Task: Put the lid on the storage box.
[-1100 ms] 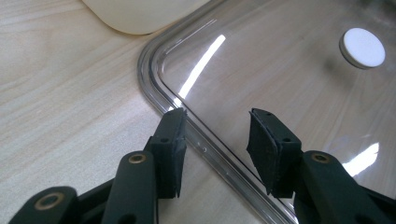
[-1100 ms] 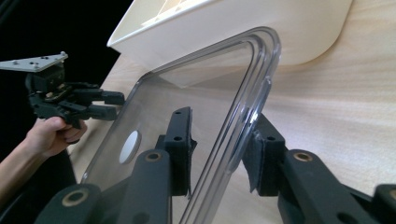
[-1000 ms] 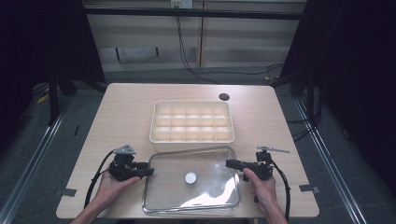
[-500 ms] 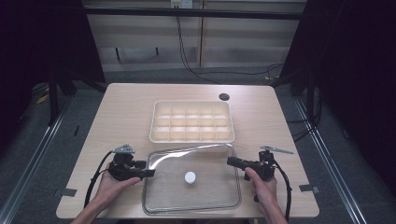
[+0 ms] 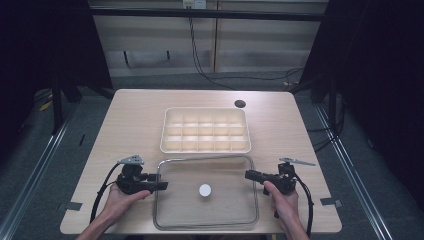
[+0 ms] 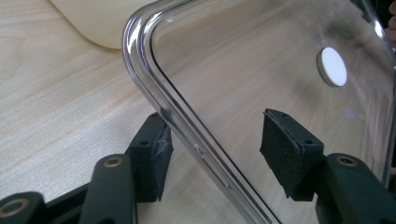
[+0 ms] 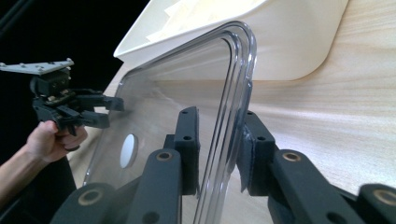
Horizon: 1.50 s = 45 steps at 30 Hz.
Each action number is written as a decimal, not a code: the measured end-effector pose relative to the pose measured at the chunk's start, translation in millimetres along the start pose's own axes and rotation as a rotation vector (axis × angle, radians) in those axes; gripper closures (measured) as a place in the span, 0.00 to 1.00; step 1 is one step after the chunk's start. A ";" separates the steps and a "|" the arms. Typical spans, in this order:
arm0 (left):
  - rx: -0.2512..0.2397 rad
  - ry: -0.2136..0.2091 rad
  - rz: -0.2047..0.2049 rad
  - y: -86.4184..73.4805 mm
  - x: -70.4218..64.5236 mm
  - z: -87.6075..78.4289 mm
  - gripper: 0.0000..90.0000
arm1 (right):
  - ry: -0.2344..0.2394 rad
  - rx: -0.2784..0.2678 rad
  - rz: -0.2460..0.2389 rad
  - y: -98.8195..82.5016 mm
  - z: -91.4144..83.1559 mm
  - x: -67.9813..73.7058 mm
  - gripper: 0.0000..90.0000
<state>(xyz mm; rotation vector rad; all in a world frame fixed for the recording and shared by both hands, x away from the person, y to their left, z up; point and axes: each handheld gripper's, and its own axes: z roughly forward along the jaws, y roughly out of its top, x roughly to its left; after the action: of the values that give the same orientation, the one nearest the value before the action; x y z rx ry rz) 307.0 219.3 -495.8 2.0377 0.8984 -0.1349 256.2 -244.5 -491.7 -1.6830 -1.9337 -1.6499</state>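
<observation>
A clear plastic lid (image 5: 225, 205) with a white round disc (image 5: 205, 190) at its middle lies on the table's front part. My left gripper (image 5: 163, 186) is at its left edge. It is open, with the lid's rim (image 6: 187, 135) running between its two well-spaced pads. My right gripper (image 5: 249, 174) is at the lid's right edge. Its pads (image 7: 189, 149) press close on either side of the rim (image 7: 229, 140), shut on it. The right gripper view also shows the left gripper (image 7: 109, 112) across the lid.
A cream compartment tray (image 5: 206, 131) stands just behind the lid, near its far rim. A dark round hole (image 5: 240, 104) sits in the tabletop at the back right. Bare wood lies to both sides of the tray. The table's front edge is close under my hands.
The bright glare on the lid's front right has gone, so the lid has tilted or come down flatter. Both hands have stayed almost in place.
</observation>
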 end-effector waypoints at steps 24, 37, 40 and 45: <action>-0.060 -0.036 -0.021 8.4 -3.0 -13.1 0.60 | -0.060 -0.009 -0.051 3.7 4.4 8.7 0.76; -0.090 -0.019 -0.002 13.1 -4.8 -19.5 0.63 | -0.060 -0.019 -0.079 12.9 4.9 13.3 0.77; -0.117 -0.026 -0.002 14.9 -5.9 -23.9 0.65 | -0.050 -0.031 -0.072 15.3 2.8 15.5 0.78; -0.128 -0.030 0.002 15.9 -7.9 -26.8 0.66 | -0.045 -0.041 -0.073 16.9 0.3 18.3 0.78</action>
<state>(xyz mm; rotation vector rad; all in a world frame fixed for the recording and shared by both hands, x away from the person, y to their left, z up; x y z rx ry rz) 305.3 229.8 -465.5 1.9135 0.8649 -0.1041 261.9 -235.6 -469.1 -1.6980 -2.0185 -1.7029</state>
